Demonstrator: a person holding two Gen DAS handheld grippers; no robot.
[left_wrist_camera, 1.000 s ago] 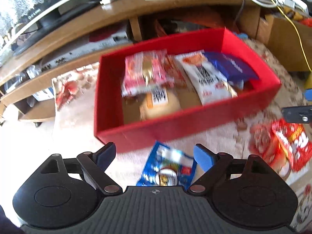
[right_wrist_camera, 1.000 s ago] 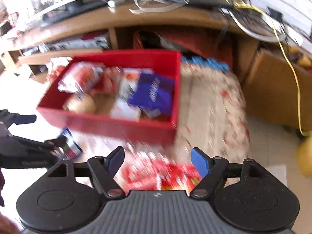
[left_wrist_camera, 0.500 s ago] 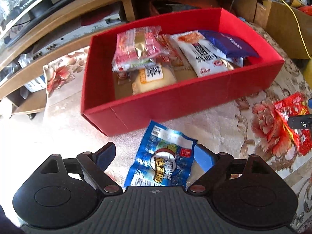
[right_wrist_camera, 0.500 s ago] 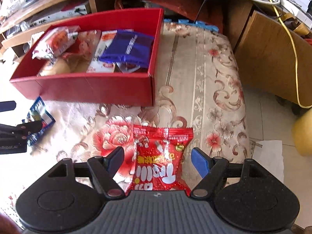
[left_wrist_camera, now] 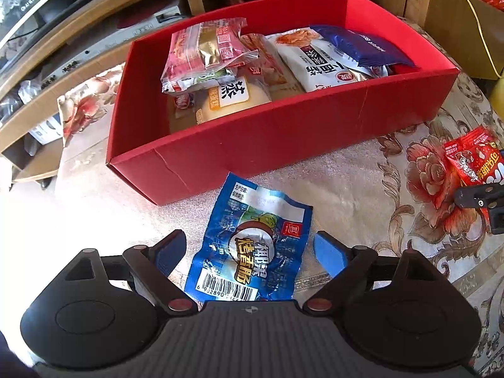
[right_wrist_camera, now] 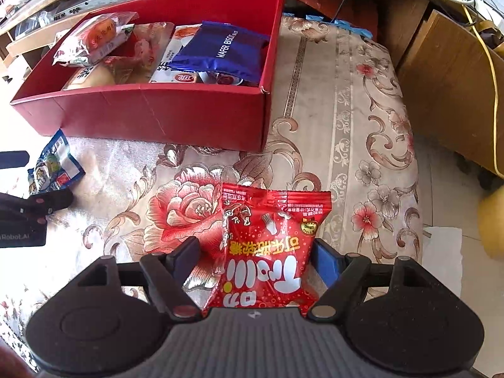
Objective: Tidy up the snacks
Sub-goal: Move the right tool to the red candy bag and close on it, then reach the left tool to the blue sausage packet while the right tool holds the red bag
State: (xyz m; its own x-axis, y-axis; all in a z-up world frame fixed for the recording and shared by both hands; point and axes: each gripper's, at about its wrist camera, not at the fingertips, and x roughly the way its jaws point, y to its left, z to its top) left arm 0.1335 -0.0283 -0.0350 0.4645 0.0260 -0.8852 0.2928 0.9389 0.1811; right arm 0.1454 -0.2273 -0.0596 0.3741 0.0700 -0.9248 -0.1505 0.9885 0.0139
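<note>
my left tool (left_wrist_camera: pixel 249 249) is spread wide, fingers either side of the crinkled blue plastic snack packet with a barcode (left_wrist_camera: pixel 252 245), not touching it. packet lies flat on the floral-patterned beige cloth (left_wrist_camera: pixel 362 189), just beside the near wall of the red rectangular cardboard box (left_wrist_camera: pixel 283 132), at 6 o'clock from it.

my right tool (right_wrist_camera: pixel 255 255) is also wide, straddling the shiny red candy bag with white lettering (right_wrist_camera: pixel 271 245). right blue pad (right_wrist_camera: pixel 326 260) is at the bag's edge, can't tell if it's touching; left finger is clear of it. bag sits flat on the cloth over a red rose print, at 5 o'clock from the box's near right corner, well apart from it.

box contents: dark blue wafer biscuit pack (right_wrist_camera: pixel 223 50) on top at the right end, white noodle-style pack (left_wrist_camera: pixel 318 63) partly under it, pink-and-clear pouch (left_wrist_camera: pixel 208 53) on the left leaning over a pale yellow cake in clear wrap (left_wrist_camera: pixel 230 97). left end of the box floor is bare cardboard.

in the left view the red bag and my right tool's tip show at 3 o'clock; in the right view the blue packet and my left tool show at 9 o'clock.

wooden shelf unit (left_wrist_camera: pixel 94 15) behind the box, brown wooden cabinet (right_wrist_camera: pixel 447 88) at 2 o'clock with a yellow cable (right_wrist_camera: pixel 491 63) over it.
</note>
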